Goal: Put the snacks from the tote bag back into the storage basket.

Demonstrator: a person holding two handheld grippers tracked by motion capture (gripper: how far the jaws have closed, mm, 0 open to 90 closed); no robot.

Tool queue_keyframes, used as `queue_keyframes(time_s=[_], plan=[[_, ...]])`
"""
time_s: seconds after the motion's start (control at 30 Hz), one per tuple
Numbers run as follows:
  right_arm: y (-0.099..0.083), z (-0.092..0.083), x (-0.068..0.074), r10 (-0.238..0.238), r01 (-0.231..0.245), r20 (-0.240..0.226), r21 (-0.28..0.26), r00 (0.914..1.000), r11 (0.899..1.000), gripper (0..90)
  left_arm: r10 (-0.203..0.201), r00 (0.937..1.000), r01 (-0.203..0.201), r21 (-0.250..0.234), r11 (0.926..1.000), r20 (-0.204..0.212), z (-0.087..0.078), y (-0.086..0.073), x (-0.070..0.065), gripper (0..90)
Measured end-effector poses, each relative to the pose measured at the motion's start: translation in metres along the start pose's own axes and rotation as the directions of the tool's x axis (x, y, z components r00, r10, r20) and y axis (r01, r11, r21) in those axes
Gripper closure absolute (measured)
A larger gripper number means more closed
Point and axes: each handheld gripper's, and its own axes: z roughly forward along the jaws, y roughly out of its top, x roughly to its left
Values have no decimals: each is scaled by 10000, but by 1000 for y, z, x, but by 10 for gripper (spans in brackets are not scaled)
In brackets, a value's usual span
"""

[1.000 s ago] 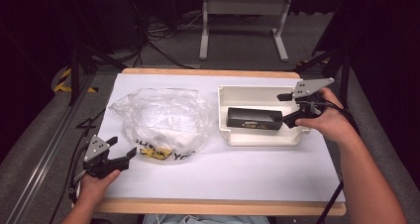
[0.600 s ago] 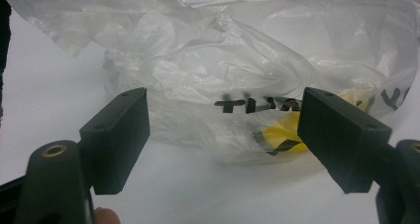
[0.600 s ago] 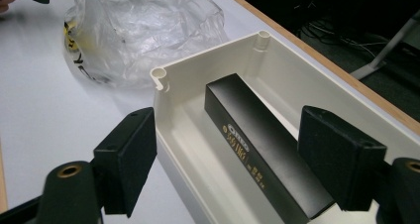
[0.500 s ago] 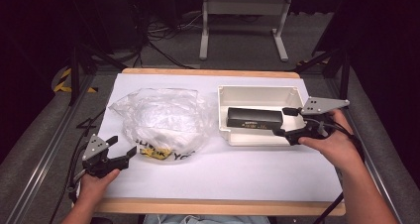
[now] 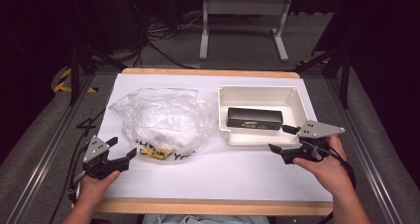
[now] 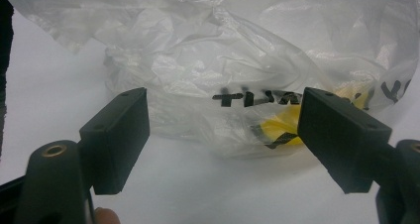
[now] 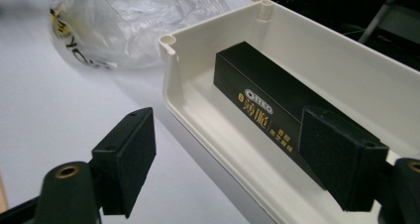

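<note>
1. High view: your left gripper (image 5: 122,149) sits at about 8 o'clock on the table (image 5: 208,179), jaws spread with nothing between them, tips just short of the near edge of the bag (image 5: 158,120). The bag, clear crumpled plastic with black letters and a yellow patch, lies left of centre, at about 10 o'clock. Your right gripper (image 5: 286,139) is at about 4 o'clock, jaws apart and empty, one above the near wall of the tray (image 5: 257,139), the other over the bare table in front of it. The white tray stands at about 2 o'clock, and the black box (image 5: 254,118) lies flat inside it, long side across the table, apart from your jaws.

2. Left gripper view: your two black jaws stand wide apart and hold nothing. The bag (image 6: 237,70) lies straight ahead at 12 o'clock, past the tips, on the white table (image 6: 44,95); the lettering and yellow patch show between the jaws, nearer the right one.

3. Right gripper view: the jaws are spread and empty. The tray's (image 7: 198,110) near wall runs between them; the left jaw hangs over the table (image 7: 59,90), the right one over the tray. The box (image 7: 267,97), with gold print on top, lies in the tray at about 1 o'clock, and whether the right jaw touches it you cannot tell. The bag (image 7: 129,21) lies beyond, at 11 o'clock.
</note>
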Motion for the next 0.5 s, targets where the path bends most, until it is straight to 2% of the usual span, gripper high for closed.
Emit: queue_keyframes(time_s=[0.17,0.33,0.5], plan=[[-16,11,0,369,-369,98,7,9993,9993,230,-46,10000,46,39,10000,48,0,-1,0,211],[-30,17,1,542,-535,469,-162,9974,9984,219,11,9999,-12,87,10000,130,0,-1,1,210],[-47,25,3,803,-801,395,-85,9960,9968,212,-5,9998,4,87,10000,179,0,-2,2,209]])
